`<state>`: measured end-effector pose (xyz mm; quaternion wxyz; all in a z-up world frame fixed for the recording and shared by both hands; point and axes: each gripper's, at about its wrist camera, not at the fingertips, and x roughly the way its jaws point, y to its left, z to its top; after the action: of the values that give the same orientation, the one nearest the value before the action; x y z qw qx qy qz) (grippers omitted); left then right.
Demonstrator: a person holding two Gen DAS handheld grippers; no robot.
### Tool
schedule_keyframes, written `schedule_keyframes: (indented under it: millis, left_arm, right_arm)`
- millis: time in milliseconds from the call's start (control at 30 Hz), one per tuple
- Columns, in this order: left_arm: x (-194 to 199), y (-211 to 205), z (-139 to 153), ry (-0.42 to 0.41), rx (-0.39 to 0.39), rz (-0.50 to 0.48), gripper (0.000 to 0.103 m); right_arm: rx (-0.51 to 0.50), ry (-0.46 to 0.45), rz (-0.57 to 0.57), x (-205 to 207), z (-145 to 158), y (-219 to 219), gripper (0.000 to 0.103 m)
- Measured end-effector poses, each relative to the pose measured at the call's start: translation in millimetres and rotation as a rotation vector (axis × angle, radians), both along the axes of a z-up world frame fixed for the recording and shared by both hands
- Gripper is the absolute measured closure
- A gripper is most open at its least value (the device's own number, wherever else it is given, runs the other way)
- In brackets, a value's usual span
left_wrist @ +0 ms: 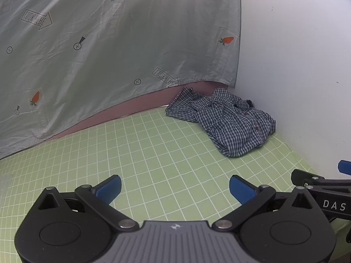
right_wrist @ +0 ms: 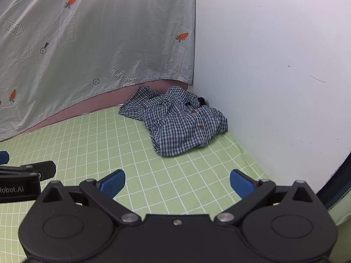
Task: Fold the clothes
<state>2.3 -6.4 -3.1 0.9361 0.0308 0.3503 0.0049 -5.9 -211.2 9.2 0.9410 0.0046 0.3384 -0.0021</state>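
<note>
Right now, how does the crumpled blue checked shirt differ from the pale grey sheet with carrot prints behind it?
The crumpled blue checked shirt lies bunched in the corner on the green grid-patterned cover; the pale grey sheet with carrot prints hangs spread out behind it. The shirt carries a dense check and small dark buttons; the sheet is mostly plain, with scattered carrots and arrow labels. The sheet looks far larger. Both are wrinkled fabric, and neither is touched by the open tongs.

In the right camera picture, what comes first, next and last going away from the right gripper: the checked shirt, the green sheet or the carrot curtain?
1. Green sheet, right under the right gripper.
2. Checked shirt, ahead in the corner.
3. Carrot curtain, hanging behind, to the left.
</note>
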Motion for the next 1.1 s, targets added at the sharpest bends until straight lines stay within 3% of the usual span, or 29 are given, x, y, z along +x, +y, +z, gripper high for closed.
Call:
schedule_keyframes:
  millis: [1100]
  left_arm:
    - [-10, 6, 2, 0.018, -0.013, -0.016, 0.0]
  right_arm:
    - [0.021, -0.014, -0.057, -20, -7, 4, 0.0]
